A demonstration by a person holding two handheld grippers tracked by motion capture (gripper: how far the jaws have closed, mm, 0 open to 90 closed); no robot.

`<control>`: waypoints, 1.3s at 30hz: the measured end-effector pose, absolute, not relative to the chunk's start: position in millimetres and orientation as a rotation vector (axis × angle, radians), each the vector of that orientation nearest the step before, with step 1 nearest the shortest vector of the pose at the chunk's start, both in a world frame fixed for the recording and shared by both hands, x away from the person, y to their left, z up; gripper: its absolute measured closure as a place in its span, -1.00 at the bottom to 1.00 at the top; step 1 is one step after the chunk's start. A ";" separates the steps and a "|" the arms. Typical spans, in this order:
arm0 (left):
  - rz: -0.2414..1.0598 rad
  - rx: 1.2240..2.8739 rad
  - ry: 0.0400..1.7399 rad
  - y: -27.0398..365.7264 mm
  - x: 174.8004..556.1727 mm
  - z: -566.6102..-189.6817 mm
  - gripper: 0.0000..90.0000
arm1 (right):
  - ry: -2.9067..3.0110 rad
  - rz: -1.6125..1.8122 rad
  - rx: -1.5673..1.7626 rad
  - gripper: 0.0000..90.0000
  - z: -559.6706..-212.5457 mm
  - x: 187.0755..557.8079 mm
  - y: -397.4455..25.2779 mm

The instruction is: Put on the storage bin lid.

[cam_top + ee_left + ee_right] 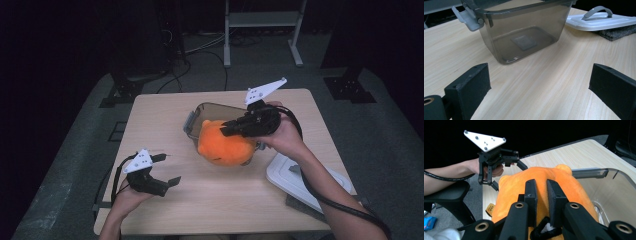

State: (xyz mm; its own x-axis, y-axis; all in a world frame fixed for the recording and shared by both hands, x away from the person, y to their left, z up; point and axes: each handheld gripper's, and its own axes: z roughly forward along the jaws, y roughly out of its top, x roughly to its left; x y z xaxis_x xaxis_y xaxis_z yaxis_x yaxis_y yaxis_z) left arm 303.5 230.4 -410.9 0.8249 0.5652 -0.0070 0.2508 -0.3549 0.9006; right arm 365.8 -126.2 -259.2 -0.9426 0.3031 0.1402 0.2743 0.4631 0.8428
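Note:
An orange plush toy (223,145) hangs at the near rim of a smoky clear plastic bin (212,111) in the middle of the table. My right gripper (227,131) is shut on the plush toy (564,182), pinching its fabric between the jaws at its top. The bin (524,32) stands upright with grey latches and an empty bottom. My left gripper (169,170) rests low at the table's front left, open with nothing between its fingers (467,87), and points at the bin. From the right gripper view, the left gripper (507,173) is seen beyond the toy.
A white lid (300,180) with a grey handle lies on a dark mat at the table's front right; the lid (599,21) sits right of the bin. The light wooden table (165,115) has bare room at left and front. A dark floor, cables and a metal stand surround it.

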 end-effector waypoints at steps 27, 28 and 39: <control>0.354 1.944 0.603 229.2 302.4 -412.3 -0.94 | 2.643 1.482 0.554 0.74 -248.1 390.1 -119.3; 0.356 1.944 0.603 229.3 302.2 -412.0 -0.94 | 2.644 1.475 0.552 0.74 -247.6 391.4 -119.5; 0.357 1.944 0.604 229.4 301.3 -412.3 -0.94 | 2.628 1.459 0.559 0.74 -241.3 403.9 -118.2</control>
